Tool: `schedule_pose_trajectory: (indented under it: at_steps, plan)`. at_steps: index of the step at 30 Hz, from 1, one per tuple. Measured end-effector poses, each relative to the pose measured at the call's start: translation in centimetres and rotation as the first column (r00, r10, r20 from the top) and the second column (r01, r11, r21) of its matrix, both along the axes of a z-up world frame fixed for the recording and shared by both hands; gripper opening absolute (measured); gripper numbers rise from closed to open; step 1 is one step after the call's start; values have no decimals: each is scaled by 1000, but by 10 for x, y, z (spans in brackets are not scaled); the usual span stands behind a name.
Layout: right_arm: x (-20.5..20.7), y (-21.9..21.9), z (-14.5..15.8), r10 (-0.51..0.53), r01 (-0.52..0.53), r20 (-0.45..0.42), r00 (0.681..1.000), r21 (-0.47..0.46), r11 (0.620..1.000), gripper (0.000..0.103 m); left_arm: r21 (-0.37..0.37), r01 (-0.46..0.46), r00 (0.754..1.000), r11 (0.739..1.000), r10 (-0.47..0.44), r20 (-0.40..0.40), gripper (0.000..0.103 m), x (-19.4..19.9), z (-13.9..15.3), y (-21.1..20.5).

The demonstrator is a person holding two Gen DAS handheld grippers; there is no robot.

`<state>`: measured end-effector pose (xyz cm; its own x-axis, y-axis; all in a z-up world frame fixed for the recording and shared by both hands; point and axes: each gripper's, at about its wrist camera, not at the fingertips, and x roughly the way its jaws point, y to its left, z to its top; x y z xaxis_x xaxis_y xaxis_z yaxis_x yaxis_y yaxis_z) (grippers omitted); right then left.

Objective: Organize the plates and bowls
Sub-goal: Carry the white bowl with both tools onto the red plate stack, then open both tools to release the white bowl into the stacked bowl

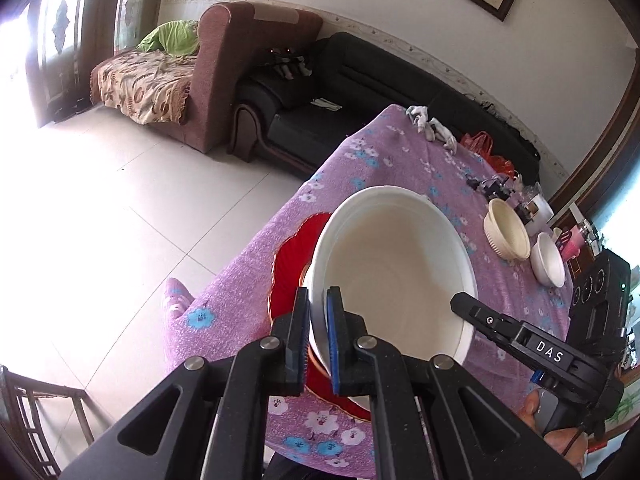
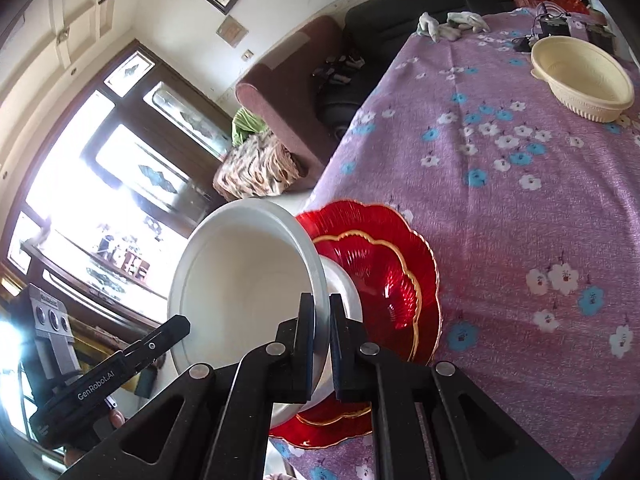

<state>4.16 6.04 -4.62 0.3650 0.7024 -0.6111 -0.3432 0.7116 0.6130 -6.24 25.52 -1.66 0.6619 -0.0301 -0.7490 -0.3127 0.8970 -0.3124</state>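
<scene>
- Left wrist view, far left: tiled floor and a brown armchair [image 1: 240, 68] with a patterned throw; no dishes there.
- Red scalloped glass plates [image 1: 292, 264] lie near the table's near-left corner on the purple floral tablecloth [image 1: 400, 152]. The right wrist view shows two of them, stacked [image 2: 400, 264], gold-edged.
- Large white bowl [image 1: 392, 272] is over the red plates, tilted. Whether its base already touches the top plate I cannot tell.
- Left claw [image 1: 318, 336] clenched on the bowl's near rim, one pad outside the wall, one inside.
- Right claw [image 1: 460, 300] comes in from the right onto the opposite rim; in its own camera [image 2: 322, 340] it is clamped on the rim too. So the bowl is held by both claws.
- Further right, well apart from the stack: a cream ribbed bowl [image 1: 506, 236] and, just beside it, a small white bowl [image 1: 548, 260], both upright on the cloth.
- Beyond them, a clutter of cables and small devices [image 1: 496, 186], white gloves [image 1: 430, 126], and a red plastic bag [image 1: 482, 146] at the table's far edge.
- Progress, as I judge it: plates are gathered in one pile; the big bowl is being brought onto it but not yet set down and released. The two smaller bowls look untouched and are probably still to be collected.
</scene>
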Motion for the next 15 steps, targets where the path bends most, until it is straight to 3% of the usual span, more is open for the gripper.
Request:
schedule_pose_trajectory:
  at_steps: [5, 8, 15]
  plan:
    - [4, -3, -5, -13, 13, -3, 1000, -19, 1000, 10, -5, -2, 1000, 1000, 2, -28, 11, 4, -9, 1]
    - [6, -6, -6, -12, 11, -17, 1000, -18, 1000, 11, -17, -14, 999, 1000, 13, -42, 30, 8, -12, 4]
    - [8, -20, -5, -35, 35, -15, 999, 16, 999, 11, 10, -34, 999, 999, 35, -33, 37, 6, -9, 6]
